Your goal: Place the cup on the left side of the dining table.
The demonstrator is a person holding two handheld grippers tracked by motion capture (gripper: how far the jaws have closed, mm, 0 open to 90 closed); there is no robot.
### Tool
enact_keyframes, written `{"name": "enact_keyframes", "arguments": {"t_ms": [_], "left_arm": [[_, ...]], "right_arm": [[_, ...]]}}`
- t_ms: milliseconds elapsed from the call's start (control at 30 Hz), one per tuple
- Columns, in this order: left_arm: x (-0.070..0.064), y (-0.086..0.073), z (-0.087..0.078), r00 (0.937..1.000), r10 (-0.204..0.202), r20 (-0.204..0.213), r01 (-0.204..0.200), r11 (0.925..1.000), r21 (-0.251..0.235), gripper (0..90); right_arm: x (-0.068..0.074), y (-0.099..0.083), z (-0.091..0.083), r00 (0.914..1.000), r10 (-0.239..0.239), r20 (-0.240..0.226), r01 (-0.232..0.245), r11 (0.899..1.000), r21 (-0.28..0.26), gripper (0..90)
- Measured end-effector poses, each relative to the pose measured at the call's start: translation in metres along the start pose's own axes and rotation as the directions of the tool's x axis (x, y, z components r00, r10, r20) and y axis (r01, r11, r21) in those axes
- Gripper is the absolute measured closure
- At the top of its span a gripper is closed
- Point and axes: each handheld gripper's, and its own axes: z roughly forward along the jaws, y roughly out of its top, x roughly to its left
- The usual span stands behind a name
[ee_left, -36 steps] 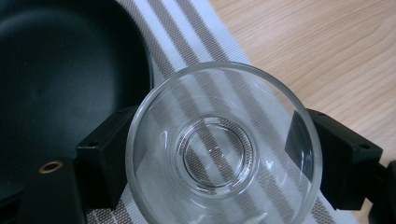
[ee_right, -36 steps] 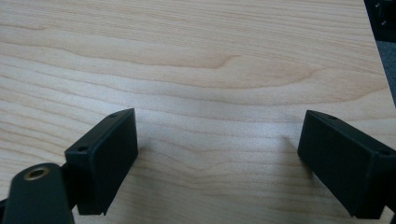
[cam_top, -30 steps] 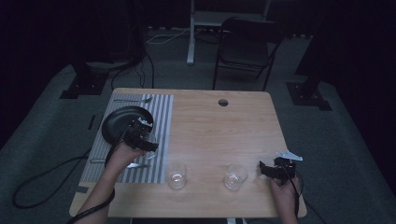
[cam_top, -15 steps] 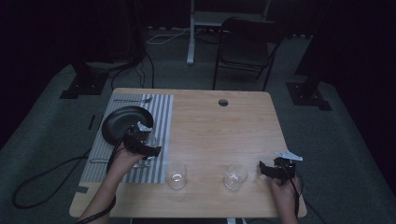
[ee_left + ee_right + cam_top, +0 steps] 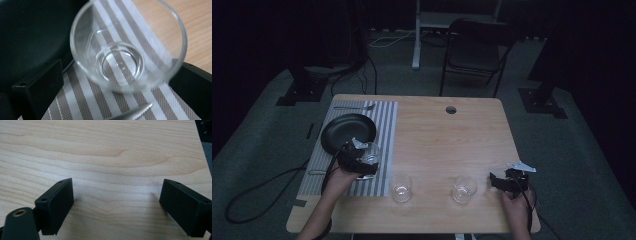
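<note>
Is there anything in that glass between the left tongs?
Empty. In the left gripper view the striped mat shows clearly through the base of the glass, with no liquid or object inside.

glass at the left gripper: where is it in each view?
High view: the glass sits left of centre, on the striped placemat beside the black plate, at the left gripper.
Left gripper view: it takes up the centre, between the two black jaws, open mouth toward the camera.
Right gripper view: bare wooden table between that gripper's jaws, no glass.
Shared landmark: the striped placemat, under the glass.
</note>
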Motion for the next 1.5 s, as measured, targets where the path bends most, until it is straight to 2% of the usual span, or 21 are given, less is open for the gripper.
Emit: {"name": "enact_keyframes", "arguments": {"t_ms": [100, 167, 267, 333, 400, 767, 967, 1167, 1300, 1467, 1500], "left_arm": [[0.004, -0.007, -0.003, 0.9997, -0.022, -0.012, 0.022, 0.9995, -0.022, 0.2], [0.007, -0.013, -0.005, 0.9994, -0.027, -0.021, 0.026, 0.9979, -0.059, 0.2], [0.014, -0.021, -0.006, 0.9985, -0.051, -0.021, 0.049, 0.9969, -0.061, 0.2], [0.017, -0.027, -0.008, 0.9969, -0.059, -0.053, 0.055, 0.9961, -0.069, 0.2], [0.021, -0.032, -0.01, 0.995, -0.083, -0.055, 0.079, 0.9936, -0.082, 0.2], [0.032, -0.06, -0.012, 0.9914, -0.121, -0.051, 0.118, 0.9911, -0.062, 0.2], [0.037, -0.077, -0.012, 0.9888, -0.135, -0.064, 0.132, 0.9903, -0.044, 0.2], [0.043, -0.091, -0.015, 0.9833, -0.161, -0.085, 0.158, 0.9867, -0.038, 0.2], [0.046, -0.099, -0.017, 0.9766, -0.183, -0.113, 0.178, 0.9826, -0.052, 0.2], [0.05, -0.109, -0.017, 0.9697, -0.198, -0.142, 0.194, 0.98, -0.046, 0.2], [0.05, -0.111, -0.018, 0.9688, -0.203, -0.143, 0.196, 0.9788, -0.06, 0.2]], "right_arm": [[0.0, 0.0, 0.0, 1.0, 0.0, 0.0, 0.0, 1.0, 0.0, 11.7], [0.0, 0.0, 0.0, 1.0, 0.0, 0.0, 0.0, 1.0, 0.0, 11.6], [0.0, 0.0, 0.0, 1.0, 0.001, 0.0, -0.001, 1.0, 0.0, 11.7], [0.0, 0.0, 0.0, 1.0, 0.001, 0.0, -0.001, 1.0, 0.0, 11.7], [0.0, 0.0, 0.0, 1.0, 0.0, 0.0, 0.0, 1.0, 0.0, 11.7], [0.0, 0.0, 0.0, 1.0, 0.002, 0.0, -0.002, 1.0, 0.0, 11.6], [0.0, 0.0, 0.0, 1.0, 0.003, 0.0, -0.003, 1.0, 0.0, 11.7], [0.0, 0.0, 0.0, 1.0, 0.003, 0.0, -0.003, 1.0, 0.0, 11.6], [0.0, 0.0, 0.0, 1.0, 0.003, 0.0, -0.003, 1.0, 0.0, 11.7], [0.0, 0.0, 0.0, 1.0, 0.003, 0.0, -0.003, 1.0, 0.0, 11.6], [0.0, 0.0, 0.0, 1.0, 0.003, 0.0, -0.003, 1.0, 0.0, 11.7]]}}
